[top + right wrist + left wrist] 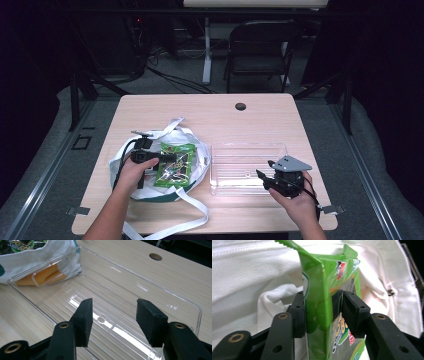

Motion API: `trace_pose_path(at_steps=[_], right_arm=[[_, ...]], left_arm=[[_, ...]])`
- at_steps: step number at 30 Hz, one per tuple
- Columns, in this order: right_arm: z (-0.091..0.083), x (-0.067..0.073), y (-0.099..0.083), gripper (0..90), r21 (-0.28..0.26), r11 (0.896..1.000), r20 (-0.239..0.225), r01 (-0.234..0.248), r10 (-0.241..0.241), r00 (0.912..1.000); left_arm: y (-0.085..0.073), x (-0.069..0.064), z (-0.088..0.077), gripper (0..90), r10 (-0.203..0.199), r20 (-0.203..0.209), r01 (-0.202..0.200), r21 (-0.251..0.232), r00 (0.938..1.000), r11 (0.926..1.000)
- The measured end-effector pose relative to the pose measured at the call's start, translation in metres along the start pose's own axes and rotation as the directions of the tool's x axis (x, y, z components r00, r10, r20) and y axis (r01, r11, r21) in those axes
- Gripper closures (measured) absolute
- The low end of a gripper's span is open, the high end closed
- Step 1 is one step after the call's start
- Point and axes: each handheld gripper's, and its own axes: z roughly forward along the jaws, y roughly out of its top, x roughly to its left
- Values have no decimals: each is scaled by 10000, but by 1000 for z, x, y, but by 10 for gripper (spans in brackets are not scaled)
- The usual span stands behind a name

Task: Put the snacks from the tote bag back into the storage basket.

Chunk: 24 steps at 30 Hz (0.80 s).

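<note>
A pale wood worktop [260, 117] with a round cable hole stands in a dark room, a folding chair [260, 45] behind it. On it the green snack packet [175, 164] lies on a white cloth bag [197, 150], beside a clear plastic tray [247, 150]. The left gripper [323, 312] view shows its fingers pressed on the packet's folded edge; the right gripper [113, 320] view shows fingers spread wide, holding nothing, over the tray.
</note>
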Motion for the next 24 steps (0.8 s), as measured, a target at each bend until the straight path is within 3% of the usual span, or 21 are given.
trace_pose_path(at_steps=[10,24], right_arm=[[2,-1,1,475,-23,10000,-78,16,-16,10000],[6,-1,2,475,-45,9999,-207,107,-108,9997]], left_arm=[[-1,-2,-11,647,372,468,-371,-40,9982,9993],[-3,0,-25,721,570,1012,-559,-131,9932,9983]])
